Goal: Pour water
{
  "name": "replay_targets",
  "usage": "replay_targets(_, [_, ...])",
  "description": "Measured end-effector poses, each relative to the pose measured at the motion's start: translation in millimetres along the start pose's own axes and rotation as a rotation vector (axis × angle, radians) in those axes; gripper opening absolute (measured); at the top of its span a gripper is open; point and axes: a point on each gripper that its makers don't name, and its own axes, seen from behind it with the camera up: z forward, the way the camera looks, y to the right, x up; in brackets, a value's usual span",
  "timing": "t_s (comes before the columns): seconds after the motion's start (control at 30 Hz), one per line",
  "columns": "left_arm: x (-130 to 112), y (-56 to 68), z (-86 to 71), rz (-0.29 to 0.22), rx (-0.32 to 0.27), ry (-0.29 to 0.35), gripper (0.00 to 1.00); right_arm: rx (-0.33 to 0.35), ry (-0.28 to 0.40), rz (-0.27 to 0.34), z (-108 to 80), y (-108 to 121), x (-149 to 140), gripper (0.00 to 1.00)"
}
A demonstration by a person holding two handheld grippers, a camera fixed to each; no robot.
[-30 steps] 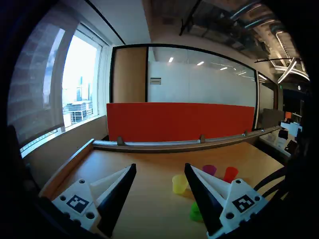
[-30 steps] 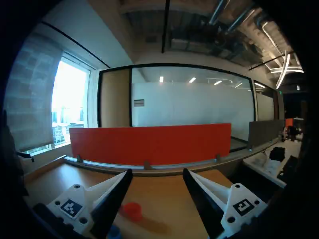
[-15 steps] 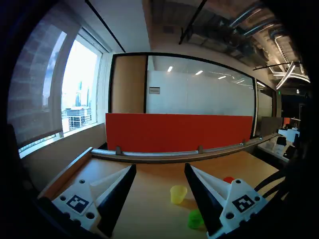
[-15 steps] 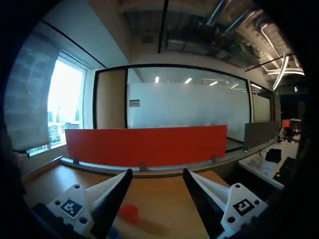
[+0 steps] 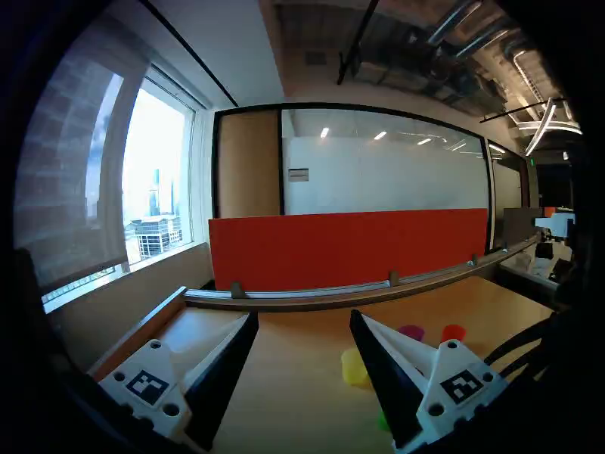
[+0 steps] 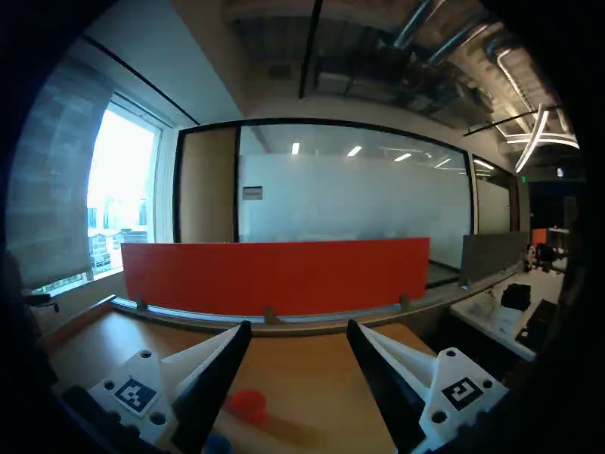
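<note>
One green cup [image 5: 383, 421], mostly hidden, blurred

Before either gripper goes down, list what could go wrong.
1. The yellow cup and green cup sit partly hidden behind a finger of the open left gripper; it could knock them unseen.
2. The purple cup and red cup stand close together; grabbing one may tip the other.

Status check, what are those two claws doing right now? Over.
Left gripper open, empty. Right gripper open, empty. Yellow cup ahead of left, red cup ahead of right, both standing on desk, untouched. No obstruction seen.
</note>
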Motion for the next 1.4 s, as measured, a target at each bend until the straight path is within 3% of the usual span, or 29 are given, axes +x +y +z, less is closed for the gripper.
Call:
replay_targets(0.3, [-19,-2.6,8.1,0.036,0.039,0.072,0.89,0.002,-0.024,-0.023,-0.8,-5,-15,0.98])
replay_targets(0.6, [-59,-9.4,11.2,0.036,0.073,0.094,0.89,0.004,-0.018,-0.025,-0.4,-10,-23,0.98])
replay_targets(1.0, [-112,-15.3,18.3,-0.020,0.077,0.118,0.89,-0.007,0.016,-0.042,-5.7,-15,-33,0.98])
replay_targets(1.4, [-159,-23.7,25.8,-0.053,0.080,0.108,0.89,-0.007,0.010,-0.056,-2.8,-21,-63,0.98])
